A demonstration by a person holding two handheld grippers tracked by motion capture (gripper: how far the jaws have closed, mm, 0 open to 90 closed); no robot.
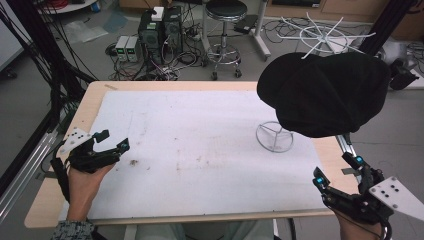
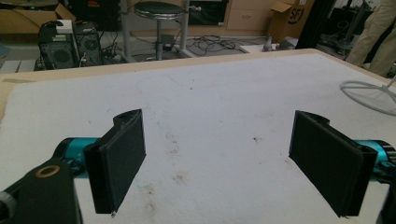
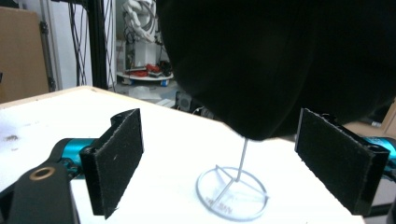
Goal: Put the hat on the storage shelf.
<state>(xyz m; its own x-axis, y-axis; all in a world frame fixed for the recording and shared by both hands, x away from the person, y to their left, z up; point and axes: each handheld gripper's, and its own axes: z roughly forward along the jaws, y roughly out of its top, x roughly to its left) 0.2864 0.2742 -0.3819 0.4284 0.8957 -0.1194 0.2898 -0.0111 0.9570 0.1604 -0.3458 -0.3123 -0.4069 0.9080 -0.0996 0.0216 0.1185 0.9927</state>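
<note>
Table (image 1: pixel 55 200) of pale wood carries a white mat (image 1: pixel 200 150) with a few brown specks.

At the left edge of the mat, the left gripper (image 1: pixel 114 140) sits in the person's hand, low over the cloth and pointing toward the middle. Its jaws stand wide apart with nothing between them; in the left gripper view the pads (image 2: pixel 122 163) frame only bare, stained mat.

Right of centre stands a wire stand (image 1: pixel 275 136), its round base flat on the mat near the right edge. A thin rod rises from the base, and a black hat (image 1: pixel 325 92) sits on top of it, well above the table.

At the near right corner, the right gripper (image 1: pixel 337 169) hangs over the table edge, below and in front of the hat and apart from it. Its jaws are spread wide and hold nothing. In the right gripper view the hat (image 3: pixel 280 60) looms just ahead, above the pads (image 3: pixel 119 158), and the stand's ring (image 3: pixel 232 192) lies between them farther off.
</note>
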